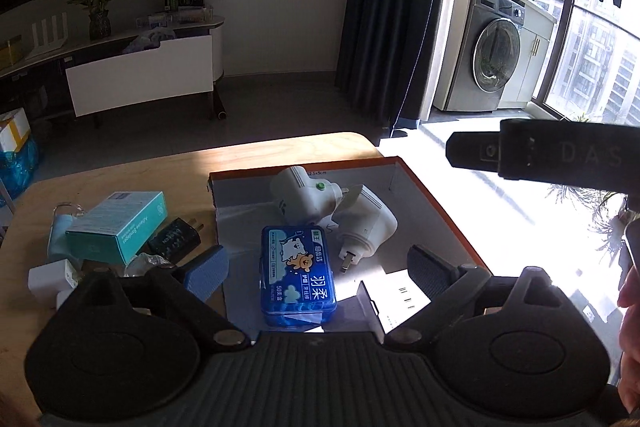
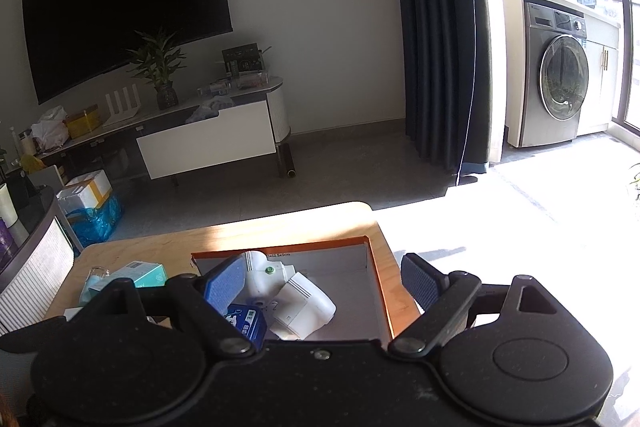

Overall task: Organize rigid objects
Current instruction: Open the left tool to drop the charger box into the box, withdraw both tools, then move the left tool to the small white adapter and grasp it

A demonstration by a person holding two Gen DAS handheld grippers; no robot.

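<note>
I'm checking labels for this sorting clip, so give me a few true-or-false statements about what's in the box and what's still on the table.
1. The blue floss-pick case lies inside the orange-edged box. True.
2. The left gripper is clamped on the blue case. False: its jaws stand wide open, with the pads clear of the case.
3. Two white plug adapters lie in the box beyond the blue case. True.
4. The teal carton is in the box. False: it sits on the table, left of the box.
5. The right gripper holds a black charger. False: it is open and empty; the black charger lies on the table beside the teal carton.
</note>
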